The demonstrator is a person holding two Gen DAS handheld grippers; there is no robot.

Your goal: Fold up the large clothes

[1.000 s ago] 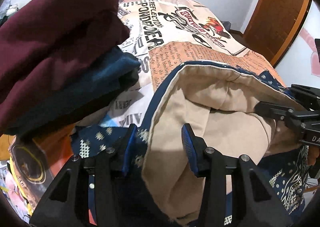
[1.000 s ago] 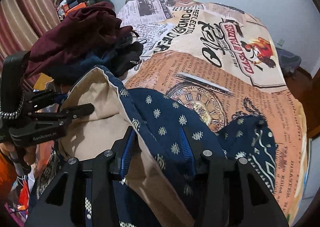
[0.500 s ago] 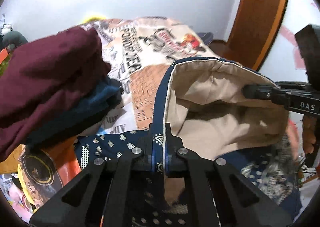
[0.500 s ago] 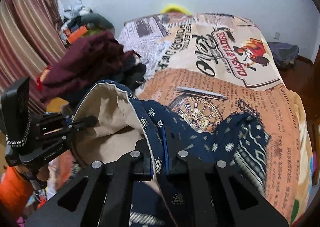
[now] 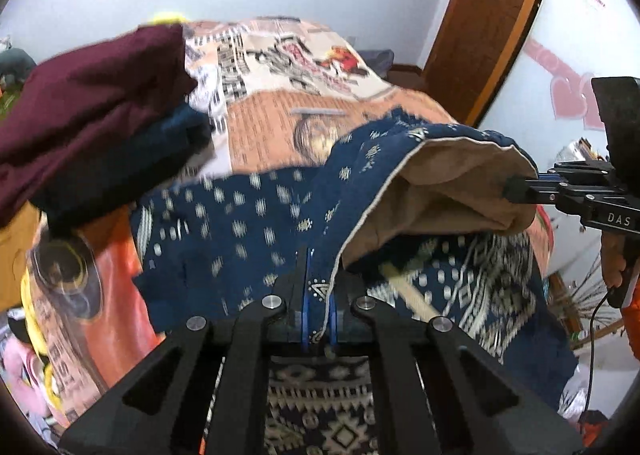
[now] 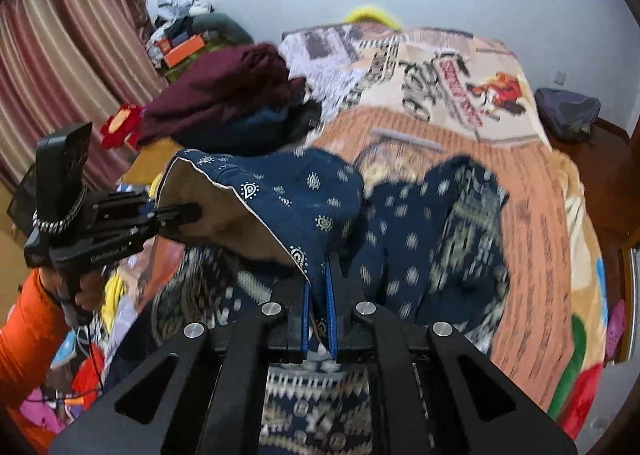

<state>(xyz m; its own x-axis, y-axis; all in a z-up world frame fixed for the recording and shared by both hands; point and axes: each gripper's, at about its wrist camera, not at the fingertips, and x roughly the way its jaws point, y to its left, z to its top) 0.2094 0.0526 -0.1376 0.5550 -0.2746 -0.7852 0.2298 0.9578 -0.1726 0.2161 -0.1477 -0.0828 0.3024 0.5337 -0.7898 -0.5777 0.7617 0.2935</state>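
White walls and a wooden door frame the bed in your left wrist view. Your left gripper has its fingers clenched on the hem of the blue patterned garment, tan lining showing, beside a maroon pile.

Your right wrist view shows curtains past the bed; your right gripper pinches the garment's edge, lifted above the bedspread.
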